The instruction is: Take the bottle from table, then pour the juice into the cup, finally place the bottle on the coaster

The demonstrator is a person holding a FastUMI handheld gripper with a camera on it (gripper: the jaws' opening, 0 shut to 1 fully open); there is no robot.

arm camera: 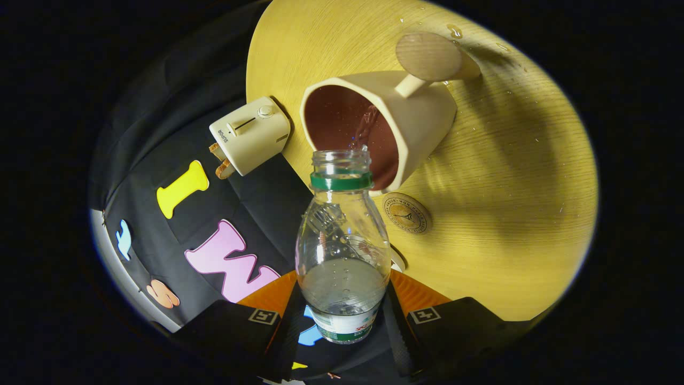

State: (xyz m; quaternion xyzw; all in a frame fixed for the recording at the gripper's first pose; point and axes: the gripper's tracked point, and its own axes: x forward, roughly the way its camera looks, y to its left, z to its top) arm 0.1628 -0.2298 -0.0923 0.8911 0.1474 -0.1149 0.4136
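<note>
Bottle (pixel 343 251) clear, uncapped, part-full, gripped in tool (pixel 342 315), liquid streaming into cup (pixel 374 128)

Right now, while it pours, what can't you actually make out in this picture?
- How full the cup is: the gripper view sees only its dark inner wall.
- The base of the bottle: hidden between the fingers of the gripper clamped on it.
- The round coaster: its printed mark is too small to read, and the cup's rim covers its far edge.
- The toaster: its far side faces away.

Bottle (pixel 342 251) base hidden between the tool (pixel 342 321) fingers — coaster (pixel 407 213) partly behind cup (pixel 385 125).
</note>
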